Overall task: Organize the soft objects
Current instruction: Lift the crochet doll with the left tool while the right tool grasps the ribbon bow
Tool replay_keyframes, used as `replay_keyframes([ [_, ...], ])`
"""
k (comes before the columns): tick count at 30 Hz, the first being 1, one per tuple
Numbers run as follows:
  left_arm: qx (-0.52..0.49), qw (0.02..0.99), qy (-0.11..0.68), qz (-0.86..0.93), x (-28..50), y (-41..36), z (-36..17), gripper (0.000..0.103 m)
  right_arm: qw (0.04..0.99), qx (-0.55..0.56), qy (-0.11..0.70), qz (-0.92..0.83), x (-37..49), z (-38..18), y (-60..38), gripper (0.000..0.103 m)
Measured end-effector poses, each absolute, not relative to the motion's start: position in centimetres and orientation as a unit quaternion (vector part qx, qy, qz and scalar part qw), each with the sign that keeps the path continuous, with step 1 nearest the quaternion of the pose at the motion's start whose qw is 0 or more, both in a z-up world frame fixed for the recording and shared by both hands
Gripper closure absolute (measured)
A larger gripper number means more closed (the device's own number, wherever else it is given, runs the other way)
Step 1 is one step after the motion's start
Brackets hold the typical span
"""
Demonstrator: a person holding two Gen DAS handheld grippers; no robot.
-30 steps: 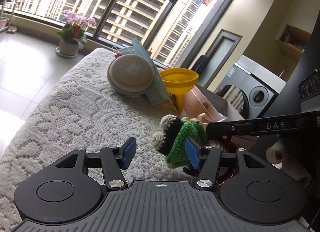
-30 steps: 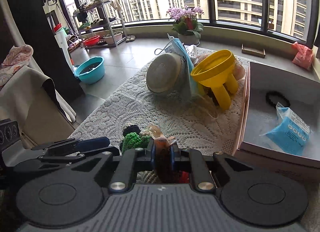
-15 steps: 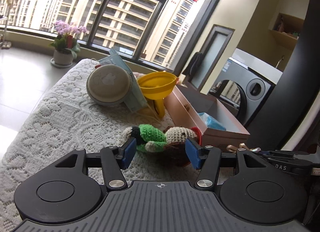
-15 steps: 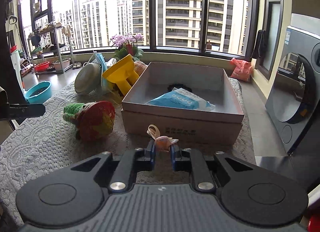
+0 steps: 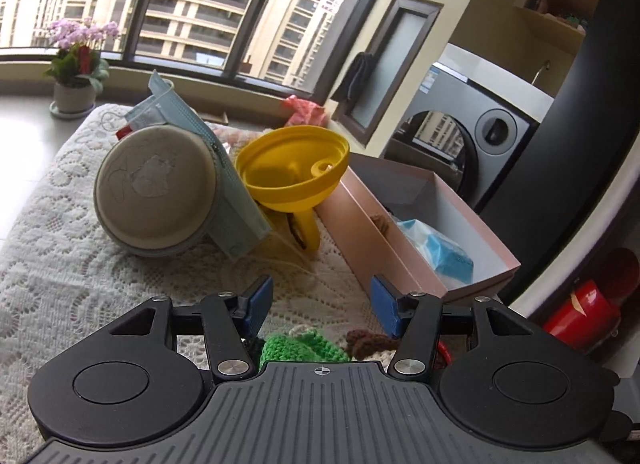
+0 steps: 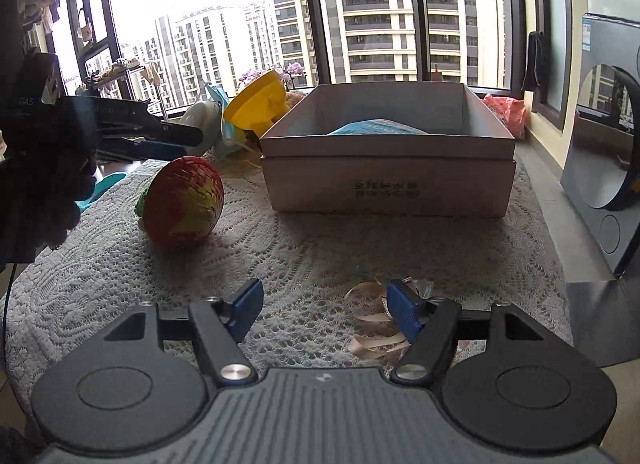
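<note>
A crocheted toy lies on the lace cloth: its green and brown parts (image 5: 304,348) show just under my left gripper (image 5: 322,306), which is open above it. In the right wrist view the same toy's red and yellow round end (image 6: 182,204) faces me. My right gripper (image 6: 322,308) is open and empty; a beige ribbon (image 6: 374,318) lies on the cloth beside its right finger. The pink open box (image 5: 400,240), also in the right wrist view (image 6: 386,184), holds a blue packet (image 5: 448,256).
A round beige zip pouch (image 5: 156,200), a blue face mask (image 5: 218,172) and a yellow funnel (image 5: 294,176) stand left of the box. A washing machine (image 5: 476,144) is behind it. The left gripper's fingers (image 6: 152,138) reach over the toy.
My right gripper has opened and let go of the ribbon, which now lies on the cloth. My left gripper has moved forward over the toy, which now sits under it.
</note>
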State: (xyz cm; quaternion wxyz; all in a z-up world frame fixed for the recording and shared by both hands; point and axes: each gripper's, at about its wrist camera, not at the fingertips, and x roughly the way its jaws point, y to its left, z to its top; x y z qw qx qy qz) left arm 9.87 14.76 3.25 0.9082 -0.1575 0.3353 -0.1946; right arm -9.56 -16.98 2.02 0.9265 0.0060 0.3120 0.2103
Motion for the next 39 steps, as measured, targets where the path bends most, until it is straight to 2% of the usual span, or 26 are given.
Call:
replay_keyframes([
  [1,-0.167,0.899,0.35,-0.203,10.6,14.8,2.5,0.045,0.928,0.012,0.308,0.21,-9.6,2.1,-17.2,0.028],
  [2,-0.179,0.889,0.365,-0.21,11.1,15.0,1.8,0.046,0.927,0.017,0.309,0.21,-9.6,2.0,-17.4,0.027],
  [6,-0.225,0.872,0.374,-0.221,11.1,16.8,0.6,0.053,0.927,0.027,0.31,0.211,-9.5,2.0,-17.5,0.026],
  [14,-0.23,0.865,0.363,-0.258,5.0,19.3,2.0,0.053,0.924,0.026,0.314,0.216,-9.4,1.9,-17.3,0.024],
  [17,-0.176,0.882,0.349,-0.263,2.9,18.6,3.3,0.052,0.924,0.026,0.315,0.216,-9.4,1.8,-17.2,0.024],
  [24,0.097,0.925,0.29,-0.227,-0.1,13.2,5.8,0.052,0.924,0.023,0.317,0.213,-9.6,1.9,-17.0,0.023],
  [28,0.14,0.911,0.311,-0.23,1.6,10.7,4.9,0.051,0.924,0.021,0.317,0.213,-9.6,2.0,-16.9,0.023],
  [30,0.159,0.903,0.325,-0.232,2.7,9.7,4.0,0.044,0.924,0.022,0.317,0.213,-9.6,2.0,-16.9,0.022],
  [32,0.168,0.899,0.334,-0.227,3.8,8.9,3.2,0.041,0.923,0.021,0.318,0.214,-9.6,2.0,-16.8,0.02],
  [35,0.171,0.894,0.348,-0.223,4.8,8.0,2.3,0.026,0.922,0.02,0.32,0.218,-9.6,2.0,-16.7,0.016],
  [39,0.14,0.902,0.357,-0.2,6.2,8.3,2.1,0.027,0.922,0.017,0.32,0.219,-9.6,2.0,-16.6,0.016],
])
